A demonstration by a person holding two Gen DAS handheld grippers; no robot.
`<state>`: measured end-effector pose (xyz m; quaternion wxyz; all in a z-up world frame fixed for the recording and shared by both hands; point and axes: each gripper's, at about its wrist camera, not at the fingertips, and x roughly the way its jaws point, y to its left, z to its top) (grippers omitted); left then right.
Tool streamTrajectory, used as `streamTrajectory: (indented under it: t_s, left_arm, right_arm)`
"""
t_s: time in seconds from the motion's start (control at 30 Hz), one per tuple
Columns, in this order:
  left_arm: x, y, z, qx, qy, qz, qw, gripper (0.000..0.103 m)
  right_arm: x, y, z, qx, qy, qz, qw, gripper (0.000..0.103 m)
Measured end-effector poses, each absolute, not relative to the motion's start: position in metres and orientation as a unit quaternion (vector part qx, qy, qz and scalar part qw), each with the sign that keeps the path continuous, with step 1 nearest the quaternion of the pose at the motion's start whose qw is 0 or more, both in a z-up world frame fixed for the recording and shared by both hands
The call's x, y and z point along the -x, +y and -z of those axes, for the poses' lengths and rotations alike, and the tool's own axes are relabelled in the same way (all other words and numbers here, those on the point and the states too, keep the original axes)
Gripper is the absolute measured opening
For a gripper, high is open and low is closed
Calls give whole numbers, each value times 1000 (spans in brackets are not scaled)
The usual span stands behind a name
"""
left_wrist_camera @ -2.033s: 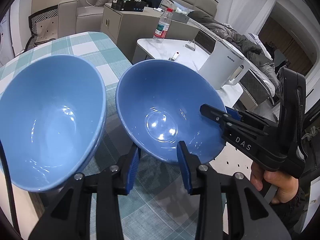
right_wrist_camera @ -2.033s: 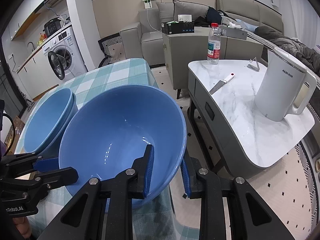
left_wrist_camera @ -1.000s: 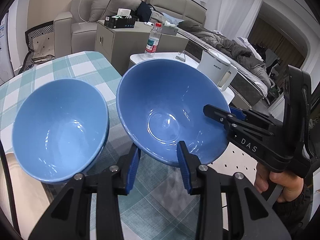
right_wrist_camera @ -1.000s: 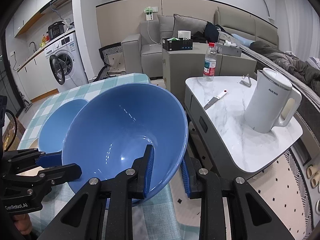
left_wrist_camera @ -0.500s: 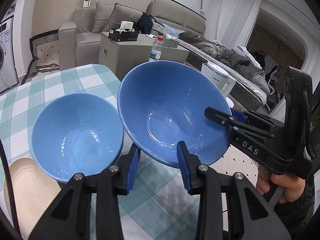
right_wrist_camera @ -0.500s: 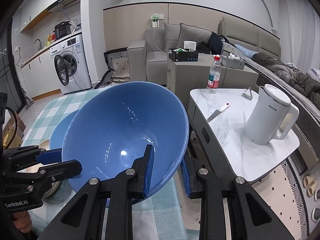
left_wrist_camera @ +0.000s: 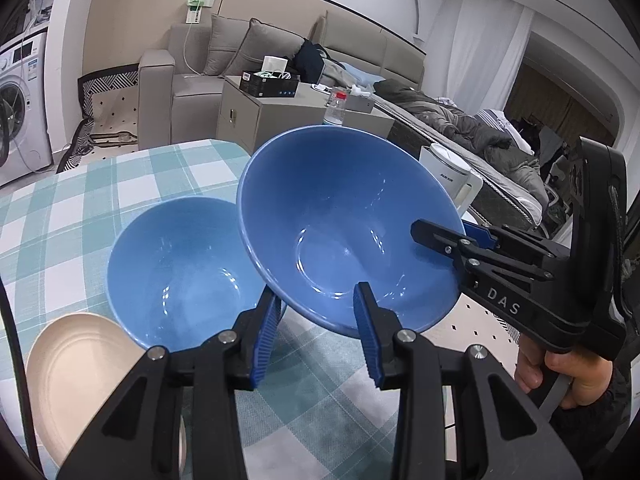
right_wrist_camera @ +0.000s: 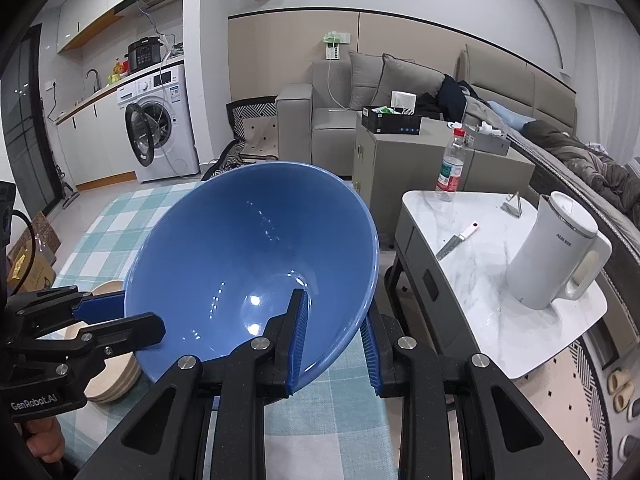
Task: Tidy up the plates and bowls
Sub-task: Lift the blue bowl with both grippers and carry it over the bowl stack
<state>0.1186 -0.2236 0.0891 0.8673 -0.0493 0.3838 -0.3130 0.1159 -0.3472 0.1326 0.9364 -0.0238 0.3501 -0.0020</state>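
A blue bowl [left_wrist_camera: 340, 220] hangs tilted above the checked table, held by both grippers at once. My left gripper [left_wrist_camera: 316, 336] is shut on its near rim, one pad inside and one outside the wall. My right gripper [left_wrist_camera: 452, 234] clamps the opposite rim. In the right wrist view the same blue bowl [right_wrist_camera: 240, 248] fills the centre, with my right gripper [right_wrist_camera: 334, 344] shut on its near edge and my left gripper [right_wrist_camera: 120, 316] biting its left rim. A second blue bowl [left_wrist_camera: 180, 272] rests on the cloth just left of the held one. A cream plate [left_wrist_camera: 80, 380] lies beside it.
The table [left_wrist_camera: 100, 200] wears a teal checked cloth. Cream plates [right_wrist_camera: 112, 376] sit stacked under the left gripper. To the right stands a marble side table [right_wrist_camera: 480, 280] with a white kettle [right_wrist_camera: 556, 256], a knife [right_wrist_camera: 452, 242] and a water bottle [right_wrist_camera: 450, 172].
Both grippers have risen and drawn back with the blue bowl between them. The second bowl has dropped away to the lower left, and the cream plate has come into view.
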Motion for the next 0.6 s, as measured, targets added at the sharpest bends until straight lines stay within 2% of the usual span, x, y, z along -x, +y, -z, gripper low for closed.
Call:
streamTrajectory:
  t_s: [0.6]
  left_arm:
    - [-121, -206, -94, 63, 371, 300, 877, 36]
  right_arm:
    - [-117, -333, -145, 35, 340, -9, 940, 26]
